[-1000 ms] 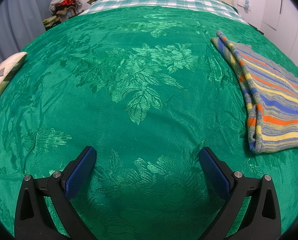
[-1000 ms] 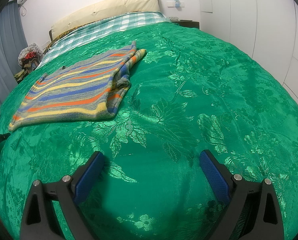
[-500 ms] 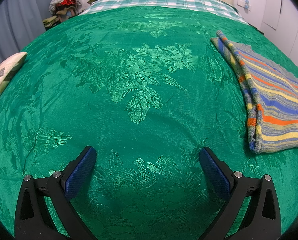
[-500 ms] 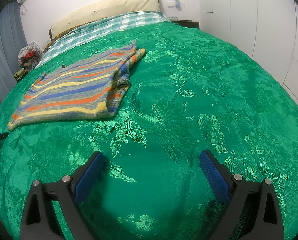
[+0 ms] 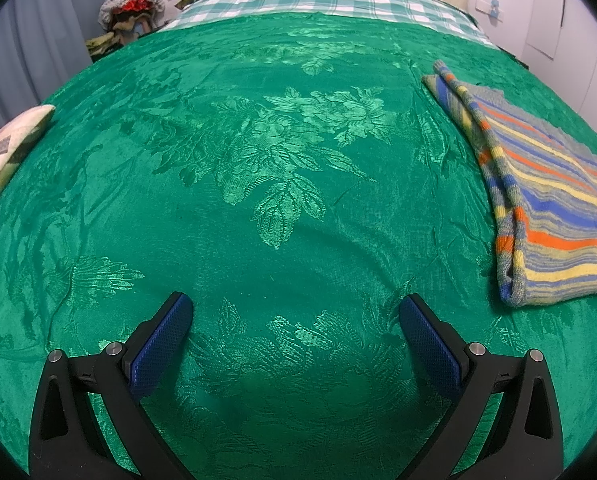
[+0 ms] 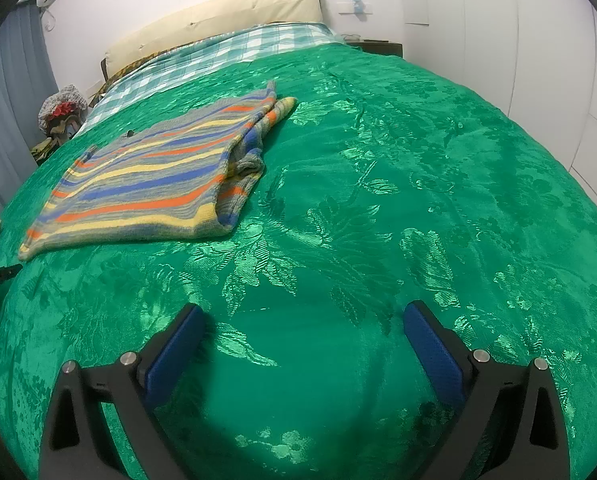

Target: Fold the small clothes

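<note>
Beyond your two grippers, on the glossy green floral bedspread (image 6: pixel 418 184), lies the striped knitted sweater in grey, blue, orange and yellow (image 6: pixel 146 188), partly folded, one side doubled over. Taking that sweater as the landmark: your left gripper (image 5: pixel 294 340) hangs off its left side, your right gripper (image 6: pixel 302 340) off its right side, so the garment (image 5: pixel 550 216) sits between them, ahead of both. Its long axis runs away from you toward the checked sheet (image 6: pixel 234 52) at the head of the bed. I judge the right gripper somewhat nearer, facing the rolled edge. Both grippers have their blue-padded fingers spread wide, holding nothing, above bare cloth. Against half a second ago, nothing has shifted: sweater and both grippers stand as they did.
</note>
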{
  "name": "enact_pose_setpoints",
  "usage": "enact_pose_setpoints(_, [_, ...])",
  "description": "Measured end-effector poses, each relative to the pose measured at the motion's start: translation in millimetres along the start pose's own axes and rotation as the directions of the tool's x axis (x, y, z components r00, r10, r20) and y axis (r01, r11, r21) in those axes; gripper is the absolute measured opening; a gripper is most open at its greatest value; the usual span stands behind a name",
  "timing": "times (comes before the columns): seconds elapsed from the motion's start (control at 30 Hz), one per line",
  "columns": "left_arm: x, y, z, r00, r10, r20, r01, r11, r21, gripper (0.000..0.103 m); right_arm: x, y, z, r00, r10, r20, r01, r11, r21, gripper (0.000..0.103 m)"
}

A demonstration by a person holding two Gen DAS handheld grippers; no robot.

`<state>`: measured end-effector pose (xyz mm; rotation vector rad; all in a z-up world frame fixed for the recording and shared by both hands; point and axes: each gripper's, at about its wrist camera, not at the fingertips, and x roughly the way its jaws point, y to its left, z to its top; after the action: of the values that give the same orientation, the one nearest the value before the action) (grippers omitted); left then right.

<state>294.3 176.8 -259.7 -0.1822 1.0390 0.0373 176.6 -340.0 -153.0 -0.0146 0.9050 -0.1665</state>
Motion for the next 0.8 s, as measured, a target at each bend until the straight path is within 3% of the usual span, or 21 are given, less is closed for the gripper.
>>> enact_pose_setpoints(0.47, [-0.4, -1.8, 0.1, 1.0, 0.016, -0.01, -0.017, 1.0, -0.023, 0.103, 0.1, 0.9, -0.1, 1.0, 0.004, 0.0, -0.004, 1.0, -0.003, 0.1])
enact_pose_setpoints(0.57, [-6.2, 0.5, 3.6, 0.996, -0.006, -0.094, 0.0, 0.998, -0.06, 0.102, -3.2, 6.2, 6.4, 0.999, -0.016, -0.034, 0.015, 0.999, -0.029, 0.1])
enact_pose_setpoints(0.6, [-15.6, 0.0, 6.0, 0.995, -0.005, -0.104, -0.003, 0.997, -0.073, 0.099, -7.0, 5.5, 12.9, 0.999, 0.009, -0.051, -0.011, 1.0, -0.025, 0.099])
enact_pose_setpoints(0.67, [-39.7, -8.6, 8.3, 0.999, -0.004, -0.051, 0.001, 0.998, -0.07, 0.098, -16.2, -1.3, 29.1, 0.997, 0.077, -0.031, -0.077, 0.997, 0.015, 0.099])
enact_pose_setpoints(0.73, [-70.8, -39.7, 12.4, 0.996, -0.089, 0.022, 0.089, 0.996, 0.013, 0.099, -19.7, -14.1, 55.8, 0.993, 0.119, 0.002, -0.119, 0.991, 0.056, 0.099])
enact_pose_setpoints(0.8, [-93.7, -86.7, 15.3, 0.969, -0.245, 0.042, 0.238, 0.961, 0.139, 0.099, -8.2, -29.7, 90.2, 0.986, 0.165, 0.001, -0.164, 0.982, 0.096, 0.099])
